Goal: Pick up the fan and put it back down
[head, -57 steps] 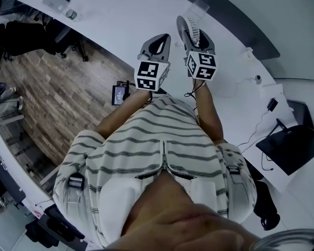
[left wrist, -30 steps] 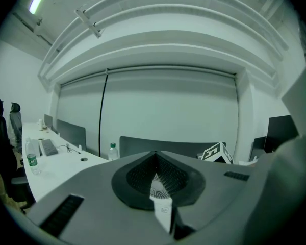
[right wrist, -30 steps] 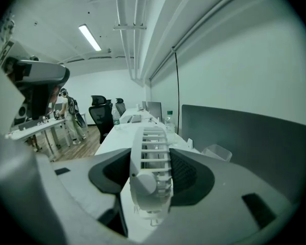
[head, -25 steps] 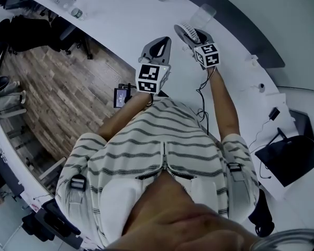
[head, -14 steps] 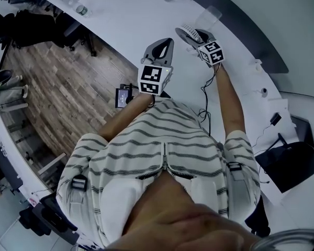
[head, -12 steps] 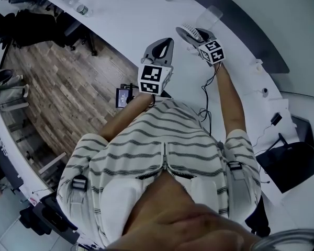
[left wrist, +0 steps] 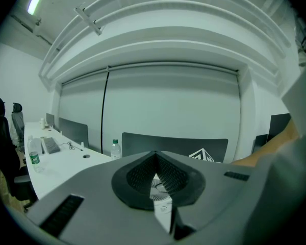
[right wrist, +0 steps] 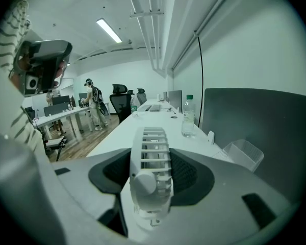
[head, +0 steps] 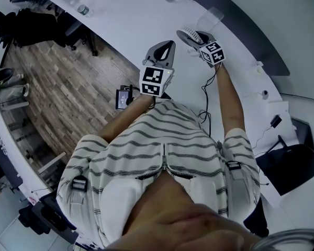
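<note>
One fan is clamped in my right claw at upper centre, now farther out over the table, so setting down remains; my left claw is closed, empty.

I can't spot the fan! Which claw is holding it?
The right claw grips the small white plastic fan edge-on between its jaws; the left claw is closed on nothing.

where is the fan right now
The fan sits between the jaws of the right gripper, in the upper centre-right of the head view. It is over the white desk, close to the clear basket.
</note>
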`<state>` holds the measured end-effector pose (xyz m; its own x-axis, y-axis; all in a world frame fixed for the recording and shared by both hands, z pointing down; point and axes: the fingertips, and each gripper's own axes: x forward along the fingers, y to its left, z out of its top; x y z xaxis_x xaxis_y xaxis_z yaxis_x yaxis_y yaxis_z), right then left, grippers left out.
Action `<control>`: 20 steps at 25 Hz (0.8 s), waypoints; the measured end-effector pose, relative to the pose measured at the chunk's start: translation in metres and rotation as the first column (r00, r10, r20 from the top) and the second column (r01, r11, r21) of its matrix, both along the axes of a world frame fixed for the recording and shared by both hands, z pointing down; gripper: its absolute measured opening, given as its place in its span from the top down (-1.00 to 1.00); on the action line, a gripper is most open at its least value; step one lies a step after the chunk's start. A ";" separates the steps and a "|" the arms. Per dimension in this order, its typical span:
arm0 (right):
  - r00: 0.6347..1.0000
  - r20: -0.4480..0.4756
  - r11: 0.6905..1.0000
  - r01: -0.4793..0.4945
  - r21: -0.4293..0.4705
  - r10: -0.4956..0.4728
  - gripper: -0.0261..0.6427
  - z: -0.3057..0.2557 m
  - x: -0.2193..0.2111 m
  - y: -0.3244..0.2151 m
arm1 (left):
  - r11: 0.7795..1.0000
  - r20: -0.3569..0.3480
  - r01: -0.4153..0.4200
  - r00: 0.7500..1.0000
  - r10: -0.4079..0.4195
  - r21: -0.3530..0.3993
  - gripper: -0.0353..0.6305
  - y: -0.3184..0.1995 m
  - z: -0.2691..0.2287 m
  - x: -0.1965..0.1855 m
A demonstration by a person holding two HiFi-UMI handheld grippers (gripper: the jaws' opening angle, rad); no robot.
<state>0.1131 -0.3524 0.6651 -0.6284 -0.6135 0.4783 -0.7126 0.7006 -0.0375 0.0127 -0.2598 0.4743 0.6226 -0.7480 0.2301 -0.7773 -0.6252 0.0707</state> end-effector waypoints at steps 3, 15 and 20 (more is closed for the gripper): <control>1.000 0.005 1.000 0.022 0.006 -0.022 0.26 0.002 0.002 0.002 | 1.000 0.000 -0.001 1.000 0.001 0.000 0.87 0.000 0.001 0.000; 0.999 -0.022 0.999 0.033 -0.009 -0.033 0.25 0.008 0.013 0.003 | 1.000 0.008 -0.013 1.000 0.013 -0.009 0.87 0.002 0.004 0.000; 0.999 -0.027 0.999 0.033 -0.027 -0.034 0.25 0.007 0.013 0.004 | 1.000 0.018 -0.018 1.000 0.018 -0.011 0.87 0.004 0.006 0.000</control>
